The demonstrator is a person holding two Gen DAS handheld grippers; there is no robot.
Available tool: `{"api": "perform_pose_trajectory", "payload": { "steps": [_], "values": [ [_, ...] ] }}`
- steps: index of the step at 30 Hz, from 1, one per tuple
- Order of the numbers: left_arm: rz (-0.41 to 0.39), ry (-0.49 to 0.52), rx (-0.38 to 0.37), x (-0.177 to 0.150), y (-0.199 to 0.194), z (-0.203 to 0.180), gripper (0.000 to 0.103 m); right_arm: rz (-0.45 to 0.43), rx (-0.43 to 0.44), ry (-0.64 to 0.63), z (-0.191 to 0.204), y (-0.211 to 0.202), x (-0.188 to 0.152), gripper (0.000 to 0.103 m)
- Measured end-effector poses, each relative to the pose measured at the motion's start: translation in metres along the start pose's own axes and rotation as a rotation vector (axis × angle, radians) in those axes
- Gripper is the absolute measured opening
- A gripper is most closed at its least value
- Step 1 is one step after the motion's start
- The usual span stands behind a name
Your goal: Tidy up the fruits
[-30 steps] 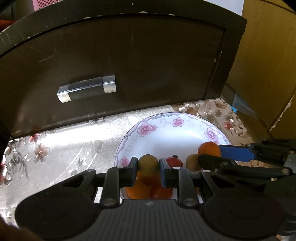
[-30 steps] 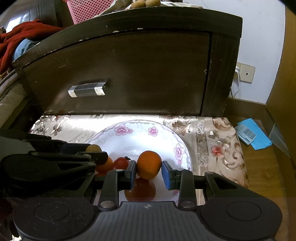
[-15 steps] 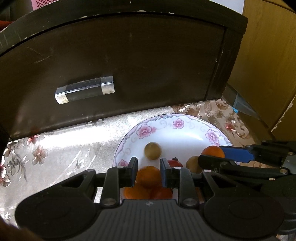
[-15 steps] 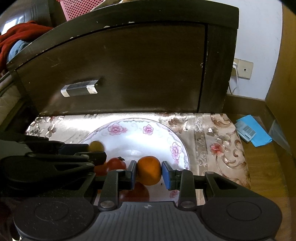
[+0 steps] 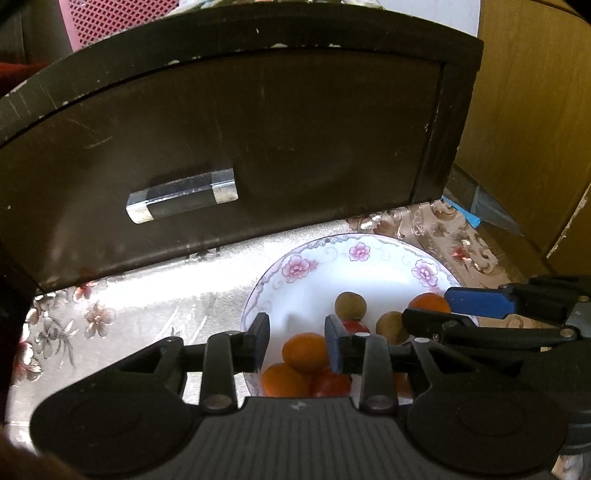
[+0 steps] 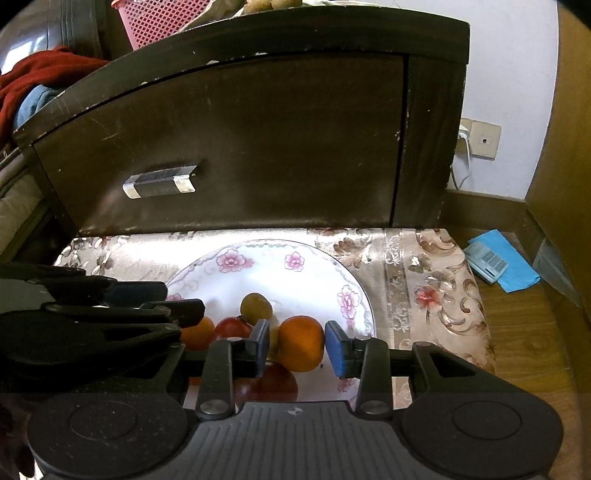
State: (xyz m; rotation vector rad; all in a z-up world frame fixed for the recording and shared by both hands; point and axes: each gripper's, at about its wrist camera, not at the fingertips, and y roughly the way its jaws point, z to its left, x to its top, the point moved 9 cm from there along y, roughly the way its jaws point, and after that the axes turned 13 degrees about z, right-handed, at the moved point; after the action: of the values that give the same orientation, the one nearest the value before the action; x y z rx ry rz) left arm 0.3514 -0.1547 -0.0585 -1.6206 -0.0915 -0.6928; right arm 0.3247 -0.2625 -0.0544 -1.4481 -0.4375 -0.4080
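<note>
A white plate with pink flowers (image 5: 314,273) (image 6: 295,280) lies on a patterned cloth and holds several fruits. My left gripper (image 5: 297,339) is open and empty above an orange (image 5: 304,350) near the plate's near edge. A small brown-green fruit (image 5: 350,303) (image 6: 256,306) lies loose on the plate beyond it. My right gripper (image 6: 297,345) is open, its pads standing just off an orange (image 6: 301,343) that rests on the plate. Red fruits (image 6: 231,328) (image 5: 330,384) and another brown fruit (image 5: 391,326) lie among them.
A dark wooden drawer front (image 5: 240,155) (image 6: 236,147) with a metal handle (image 5: 181,199) stands just behind the plate. A blue packet (image 6: 498,266) lies on the wooden floor at right. A pink basket (image 6: 162,18) sits on top of the cabinet.
My left gripper opened and dropped the brown-green fruit onto the plate. My right gripper lowered the orange onto the plate and opened off it.
</note>
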Motion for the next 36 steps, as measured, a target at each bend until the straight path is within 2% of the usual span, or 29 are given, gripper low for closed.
{"api": "perform_pose_trajectory", "payload": {
  "steps": [13, 22, 27, 31, 36],
  "values": [
    [-0.018, -0.016, 0.040, -0.007, -0.022, 0.006, 0.050, -0.020, -0.002, -0.005, 0.005, -0.017, -0.002, 0.036],
    [-0.013, -0.039, 0.066, -0.024, -0.036, 0.012, 0.058, -0.019, -0.008, -0.017, 0.010, -0.028, -0.012, 0.037],
    [-0.015, -0.063, 0.078, -0.035, -0.044, 0.016, 0.071, -0.019, -0.011, -0.029, 0.016, -0.037, -0.020, 0.038],
    [-0.014, -0.091, 0.065, -0.045, -0.050, 0.018, 0.076, -0.017, -0.011, -0.024, 0.016, -0.045, -0.027, 0.041],
    [-0.018, -0.101, 0.102, -0.060, -0.059, 0.020, 0.089, -0.013, -0.006, -0.013, 0.019, -0.055, -0.037, 0.042]
  ]
}}
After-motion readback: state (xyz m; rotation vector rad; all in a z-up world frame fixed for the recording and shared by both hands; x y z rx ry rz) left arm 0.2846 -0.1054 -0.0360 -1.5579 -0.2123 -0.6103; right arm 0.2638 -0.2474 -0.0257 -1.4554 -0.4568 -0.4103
